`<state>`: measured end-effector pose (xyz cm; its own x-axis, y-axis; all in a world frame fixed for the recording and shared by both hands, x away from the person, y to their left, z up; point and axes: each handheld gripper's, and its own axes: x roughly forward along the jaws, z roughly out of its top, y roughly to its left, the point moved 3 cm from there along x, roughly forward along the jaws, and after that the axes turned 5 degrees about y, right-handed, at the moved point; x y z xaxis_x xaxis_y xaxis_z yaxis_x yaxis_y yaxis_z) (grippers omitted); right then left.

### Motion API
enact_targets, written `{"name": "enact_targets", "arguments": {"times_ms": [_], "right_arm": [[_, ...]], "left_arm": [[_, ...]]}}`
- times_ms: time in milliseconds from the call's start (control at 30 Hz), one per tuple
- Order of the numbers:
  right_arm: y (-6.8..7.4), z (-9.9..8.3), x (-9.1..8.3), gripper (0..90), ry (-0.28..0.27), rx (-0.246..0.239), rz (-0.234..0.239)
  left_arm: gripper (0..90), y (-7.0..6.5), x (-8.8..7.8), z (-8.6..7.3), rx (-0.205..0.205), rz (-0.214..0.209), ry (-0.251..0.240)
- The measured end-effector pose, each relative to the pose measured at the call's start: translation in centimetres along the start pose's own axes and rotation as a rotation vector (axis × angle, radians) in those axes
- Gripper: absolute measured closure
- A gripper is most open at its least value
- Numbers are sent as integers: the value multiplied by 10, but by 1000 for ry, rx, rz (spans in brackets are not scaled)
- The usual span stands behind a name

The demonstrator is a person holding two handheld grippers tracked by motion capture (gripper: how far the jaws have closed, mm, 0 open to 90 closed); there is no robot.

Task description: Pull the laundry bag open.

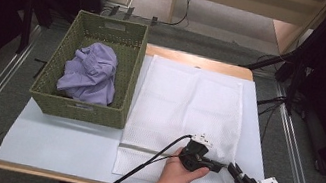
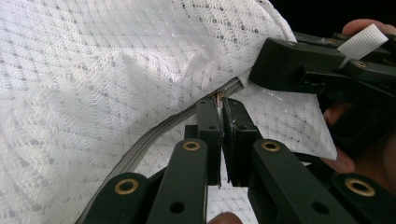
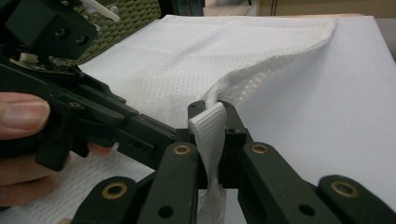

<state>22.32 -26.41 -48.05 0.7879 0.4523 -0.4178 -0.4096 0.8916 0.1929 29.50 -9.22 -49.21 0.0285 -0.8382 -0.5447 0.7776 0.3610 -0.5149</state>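
A white mesh laundry bag (image 1: 189, 101) lies flat on the white tabletop (image 1: 65, 145). A grey zipper (image 2: 154, 135) runs along the bag's near end. My left gripper (image 1: 224, 167) is at the bag's near right corner, and in the left gripper view this left gripper (image 2: 220, 100) is shut on the small metal zipper pull (image 2: 218, 97). My right gripper (image 1: 233, 168) meets it tip to tip from the right. In its own view the right gripper (image 3: 212, 109) is shut on a white ribbed tab (image 3: 210, 135) at the bag's corner, and the mesh there is lifted off the table.
A green woven basket (image 1: 92, 109) stands at the left of the table, touching the bag's left edge. A crumpled lilac garment (image 1: 90, 73) lies in it. Black cables trail from the grippers over the table's near edge (image 1: 84, 179).
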Motion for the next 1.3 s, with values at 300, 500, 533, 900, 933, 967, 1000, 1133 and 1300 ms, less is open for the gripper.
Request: {"name": "enact_targets", "arguments": {"times_ms": [300,500,533,900,933,967,1000,1133,1300], "right_arm": [[1,1,-1,881,-6,-3,-25],[0,0,-2,880,-2,-3,-34],[0,0,-1,880,-1,-7,-36],[-4,1,-4,881,-9,-5,-74],[-4,1,-5,880,-11,-8,-77],[-4,1,-5,880,-12,-11,-82],[-4,2,-5,881,-12,-11,-81],[-4,2,-5,881,-14,-8,-85],[-5,1,-6,880,-12,-2,-91]], "left_arm": [[878,-2,-4,-6,40,79,-1],[878,-3,-8,-10,61,118,9],[877,-3,-9,-10,70,127,8],[877,6,-27,-20,55,177,1],[877,6,-29,-21,53,180,-3],[877,7,-31,-22,53,185,-2],[877,7,-33,-23,51,187,-7],[877,10,-39,-27,42,201,-12],[876,13,-48,-31,38,219,-12]]}}
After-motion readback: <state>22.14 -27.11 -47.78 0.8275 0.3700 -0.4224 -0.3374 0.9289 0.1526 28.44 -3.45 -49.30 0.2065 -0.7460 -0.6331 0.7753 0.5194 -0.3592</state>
